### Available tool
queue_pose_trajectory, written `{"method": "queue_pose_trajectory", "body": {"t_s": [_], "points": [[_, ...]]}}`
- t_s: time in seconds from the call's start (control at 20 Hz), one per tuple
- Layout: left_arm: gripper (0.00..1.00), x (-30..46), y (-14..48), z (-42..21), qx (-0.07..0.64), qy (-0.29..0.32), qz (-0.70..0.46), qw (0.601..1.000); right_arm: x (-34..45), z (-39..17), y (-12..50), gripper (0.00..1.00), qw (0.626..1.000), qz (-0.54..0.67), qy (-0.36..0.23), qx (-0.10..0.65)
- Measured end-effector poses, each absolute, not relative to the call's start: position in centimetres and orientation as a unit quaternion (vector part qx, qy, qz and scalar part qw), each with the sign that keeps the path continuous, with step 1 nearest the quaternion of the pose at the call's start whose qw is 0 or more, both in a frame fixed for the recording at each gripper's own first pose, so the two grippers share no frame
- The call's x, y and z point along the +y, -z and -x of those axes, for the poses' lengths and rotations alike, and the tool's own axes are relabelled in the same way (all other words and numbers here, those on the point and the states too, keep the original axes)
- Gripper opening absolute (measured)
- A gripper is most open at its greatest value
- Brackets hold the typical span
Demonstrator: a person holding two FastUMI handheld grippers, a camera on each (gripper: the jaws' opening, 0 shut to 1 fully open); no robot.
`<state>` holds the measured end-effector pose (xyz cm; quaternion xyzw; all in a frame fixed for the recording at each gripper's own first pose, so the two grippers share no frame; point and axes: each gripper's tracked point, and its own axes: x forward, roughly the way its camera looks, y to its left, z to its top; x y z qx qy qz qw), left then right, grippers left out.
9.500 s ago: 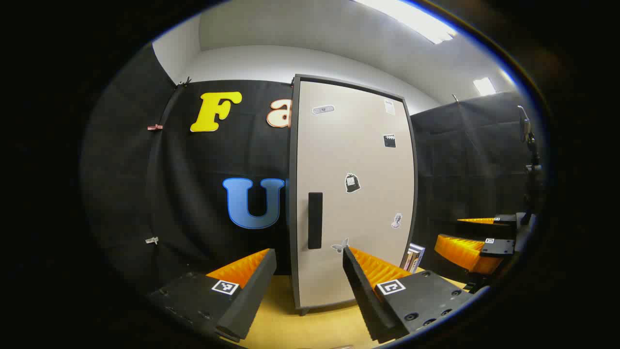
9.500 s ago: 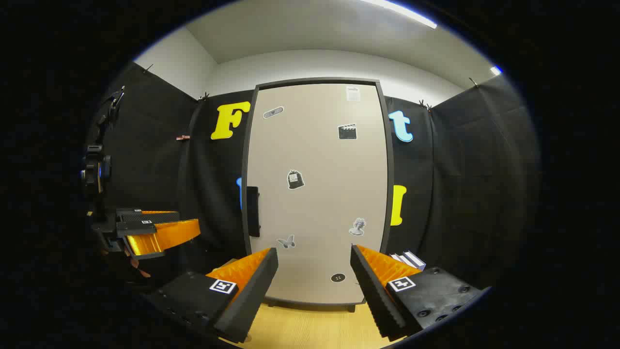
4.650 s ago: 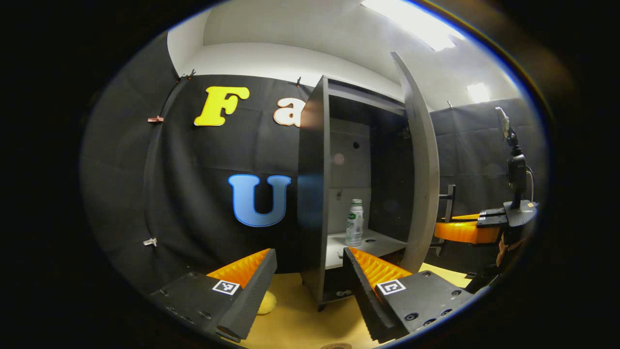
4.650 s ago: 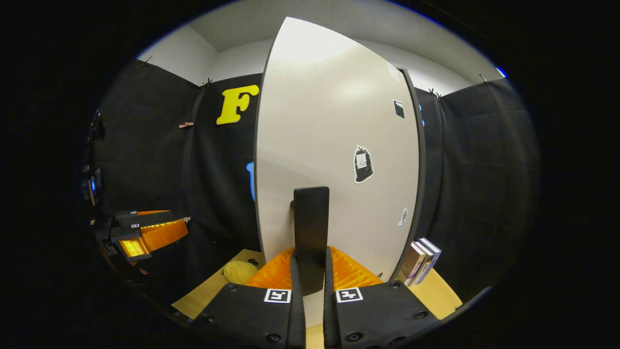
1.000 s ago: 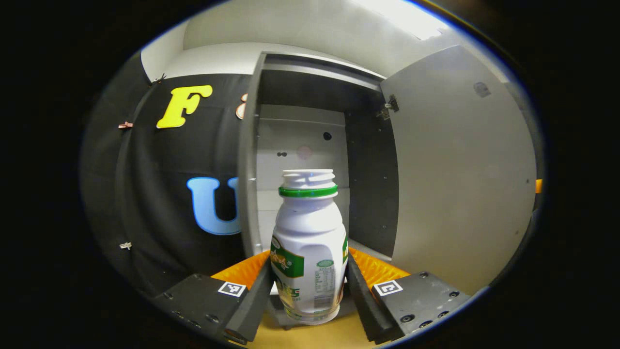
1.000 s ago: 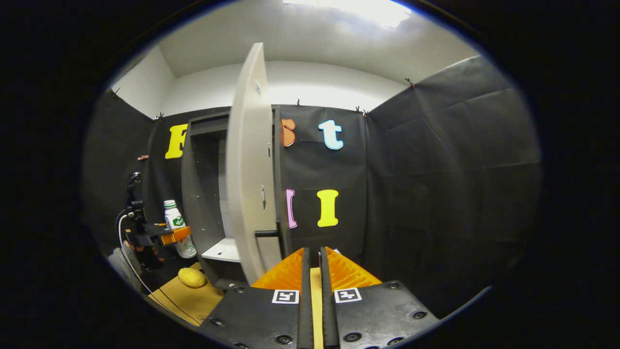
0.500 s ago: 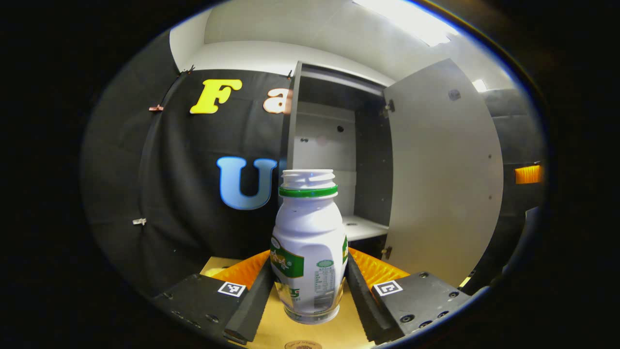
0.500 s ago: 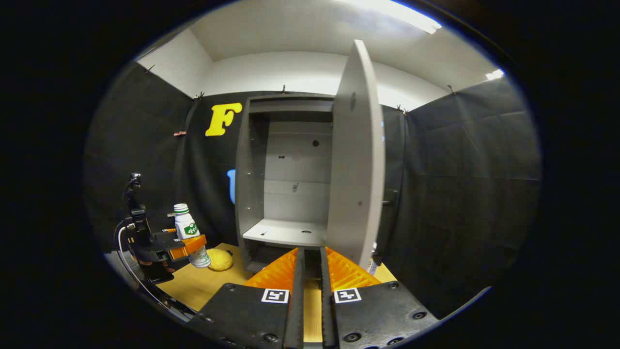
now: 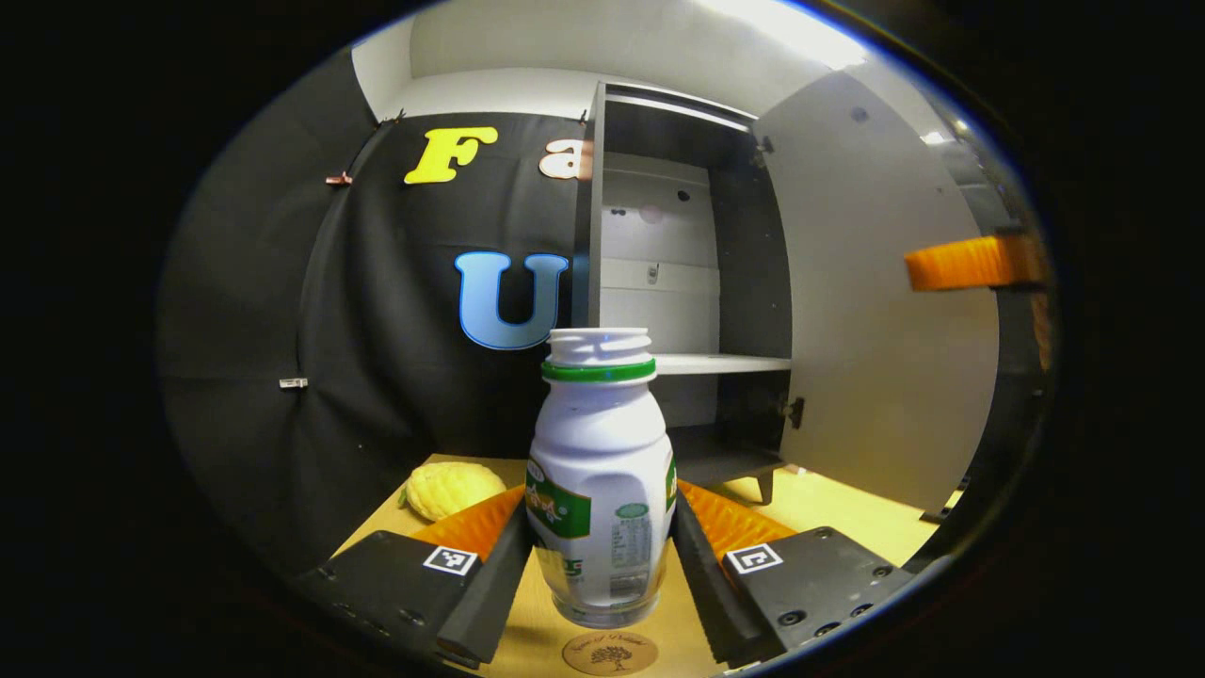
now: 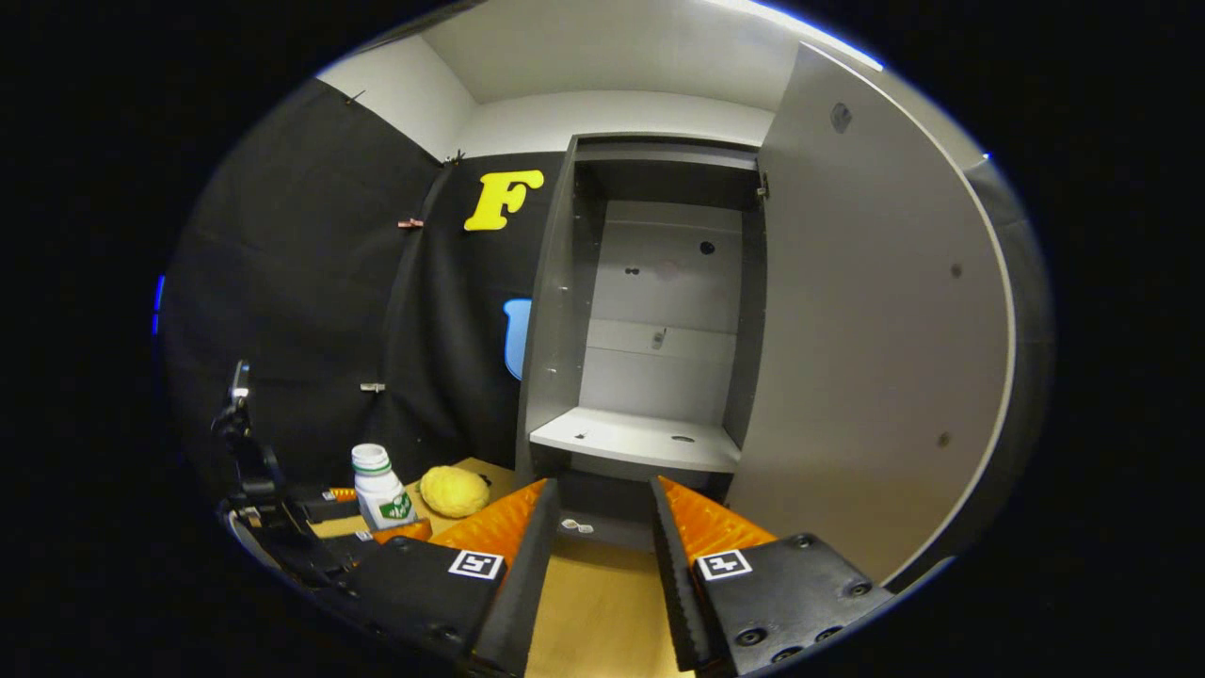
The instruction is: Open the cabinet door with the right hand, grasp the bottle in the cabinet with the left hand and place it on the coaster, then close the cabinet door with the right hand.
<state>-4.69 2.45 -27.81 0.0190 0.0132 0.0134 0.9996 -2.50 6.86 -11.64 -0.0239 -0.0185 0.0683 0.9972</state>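
A white bottle (image 9: pixel 600 490) with a green neck ring and no cap stands upright between my left gripper's (image 9: pixel 600 574) fingers, which press on both its sides. Its base hangs just behind a round brown coaster (image 9: pixel 610 653) on the wooden table (image 9: pixel 828 508). The grey cabinet (image 9: pixel 678 282) stands with its door (image 9: pixel 885 311) swung wide and its shelf (image 10: pixel 631 440) bare. My right gripper (image 10: pixel 591 556) is open, holds nothing and faces the cabinet's inside (image 10: pixel 659 311), with the door (image 10: pixel 875 358) on its right. From there the bottle (image 10: pixel 381 488) shows low at the left.
A yellow lumpy fruit-like thing (image 9: pixel 452 488) lies on the table left of the cabinet (image 10: pixel 454 491). A finger of the other gripper (image 9: pixel 970 262) shows at the far right, in front of the door. Black cloth walls close in the booth.
My left gripper has come down with the bottle, and the coaster now shows under it. My right gripper has opened and turned towards the cabinet's inside.
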Motion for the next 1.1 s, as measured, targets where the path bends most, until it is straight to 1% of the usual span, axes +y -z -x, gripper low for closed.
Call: {"method": "queue_pose_trajectory", "body": {"t_s": [0.1,0.15,0.2,0.25,0.45,0.7,0.95,1.1], "points": [[0.81,1.9,30.9,4.7,0.012,-0.012,-0.03,0.999,7.3,1.3,13.5,0.85,0.997,0.006,-0.075,-0.025],[0.81,1.7,32.3,4.6,0.014,-0.013,-0.033,0.999,6.9,0.9,14.3,0.98,0.998,0.016,-0.063,-0.024],[0.81,1.8,33.5,4.6,0.015,-0.015,-0.035,0.999,6.6,-0.1,15.0,0.99,0.998,0.03,-0.058,-0.025],[0.81,1.9,34.8,4.3,0.02,-0.019,-0.039,0.999,6.7,-0.6,15.8,0.98,0.997,0.043,-0.056,-0.023],[0.81,2.0,39.1,4.3,0.04,-0.028,-0.024,0.999,7.4,-1.5,18.7,0.97,0.995,0.069,-0.066,-0.007],[0.81,1.2,40.6,5.1,0.052,-0.02,-0.026,0.998,7.4,-2.4,20.0,0.98,0.996,0.054,-0.069,0.011],[0.81,0.9,42.9,5.7,0.069,-0.016,-0.026,0.997,6.9,-2.5,19.7,0.98,0.997,0.049,-0.064,0.008],[0.82,1.0,42.9,6.1,0.054,-0.021,-0.024,0.998,7.0,-2.4,20.2,0.98,0.996,0.057,-0.065,0.014]]}}
